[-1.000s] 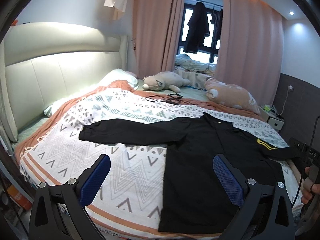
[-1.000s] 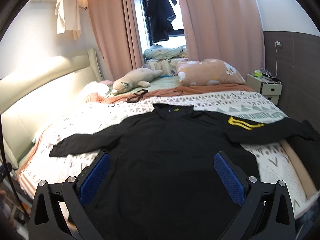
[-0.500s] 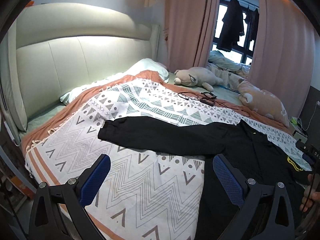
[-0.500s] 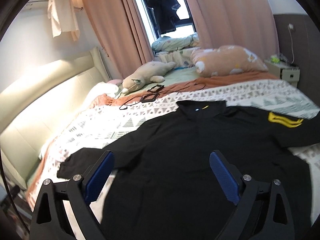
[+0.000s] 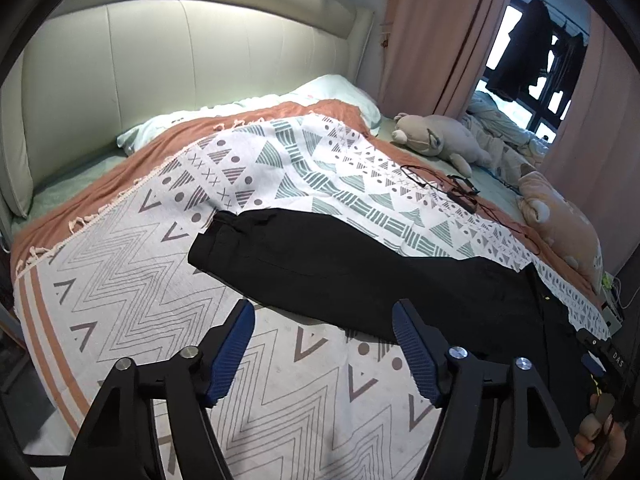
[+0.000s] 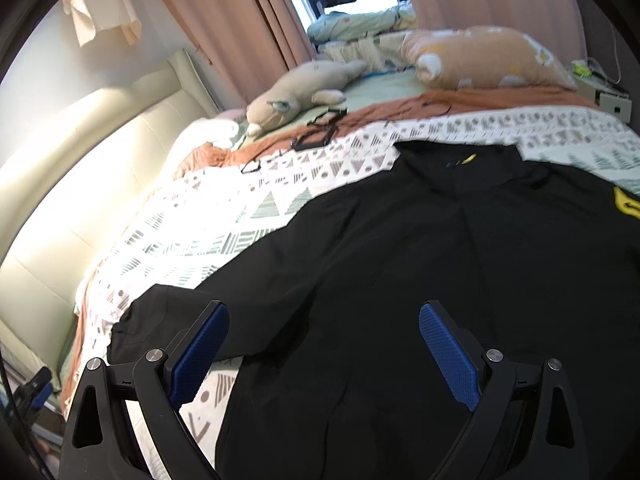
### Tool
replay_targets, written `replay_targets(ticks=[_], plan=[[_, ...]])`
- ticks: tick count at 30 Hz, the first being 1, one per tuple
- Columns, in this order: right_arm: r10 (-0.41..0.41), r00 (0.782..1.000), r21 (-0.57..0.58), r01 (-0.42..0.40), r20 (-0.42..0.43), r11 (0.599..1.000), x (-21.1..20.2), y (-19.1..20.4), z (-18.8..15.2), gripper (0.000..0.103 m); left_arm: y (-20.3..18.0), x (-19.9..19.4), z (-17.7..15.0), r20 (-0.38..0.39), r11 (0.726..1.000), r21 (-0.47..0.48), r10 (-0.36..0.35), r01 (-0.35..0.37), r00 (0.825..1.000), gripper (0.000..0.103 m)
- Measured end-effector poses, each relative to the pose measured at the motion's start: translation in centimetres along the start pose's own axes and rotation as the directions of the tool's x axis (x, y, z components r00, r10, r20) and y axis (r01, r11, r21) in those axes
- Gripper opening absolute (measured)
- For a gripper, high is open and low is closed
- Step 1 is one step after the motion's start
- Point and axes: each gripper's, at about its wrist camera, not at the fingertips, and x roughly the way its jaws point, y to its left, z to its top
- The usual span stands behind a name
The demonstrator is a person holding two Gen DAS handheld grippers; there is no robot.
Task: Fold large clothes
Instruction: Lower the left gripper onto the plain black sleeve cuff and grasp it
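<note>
Large black long-sleeved garment (image 6: 460,280): spread flat on the white geometric-patterned bedspread (image 5: 140,312), collar toward the window, one sleeve (image 5: 320,264) stretched out toward the cream padded headboard (image 5: 160,80). Yellow emblem (image 6: 626,204) on the far sleeve, blurred, possibly stripes.
Left gripper (image 5: 322,354): jaws spread wide, empty, above the bedspread just short of the sleeve.
Right gripper (image 6: 324,354): jaws spread wide, empty, over the garment's body.
Beige plush animal (image 5: 436,142): beside the pink curtain (image 5: 432,32).
</note>
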Motion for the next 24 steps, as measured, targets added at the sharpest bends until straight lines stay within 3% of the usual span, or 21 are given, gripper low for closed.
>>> replay_targets(ticks=[3,5,10,15,17,21,23,24], plan=[[0.005,0.999,0.006,-0.005,-0.045,1.0,3.0,-0.2,0.3,0.082,1.3,3.7,0.6,-0.059,0.998,-0.067,0.012,-0.016,0.998,0.057],[0.009,0.998,0.013,-0.008,-0.069,1.0,4.6,-0.3,0.5,0.078,2.1,6.2,0.8,-0.105,0.993,-0.112,0.012,-0.024,0.994,0.057],[0.024,0.993,0.046,-0.018,-0.119,0.999,8.4,-1.2,0.9,0.052,3.8,11.2,0.6,-0.178,0.984,-0.159,0.052,-0.081,0.983,0.056],[0.042,0.987,0.075,-0.031,-0.154,0.997,11.7,-1.8,1.1,0.036,5.4,15.5,0.4,-0.253,0.974,-0.182,0.089,-0.138,0.963,0.056],[0.061,0.983,0.091,-0.046,-0.175,0.995,12.7,-1.9,0.9,0.03,6.0,17.1,0.3,-0.296,0.968,-0.165,0.136,-0.191,0.945,0.056],[0.157,0.964,0.181,-0.118,-0.216,0.976,15.3,-2.5,0.1,0.018,6.9,18.3,1.1,-0.262,0.961,-0.169,0.17,-0.219,0.95,0.056],[0.185,0.951,0.206,-0.135,-0.246,0.969,16.9,-2.4,-0.7,0.017,7.1,18.6,1.6,-0.248,0.959,-0.155,0.197,-0.239,0.949,0.029],[0.196,0.944,0.214,-0.14,-0.264,0.967,17.8,-2.3,-1.3,0.017,7.2,18.7,1.9,-0.249,0.958,-0.152,0.203,-0.245,0.947,0.009]])
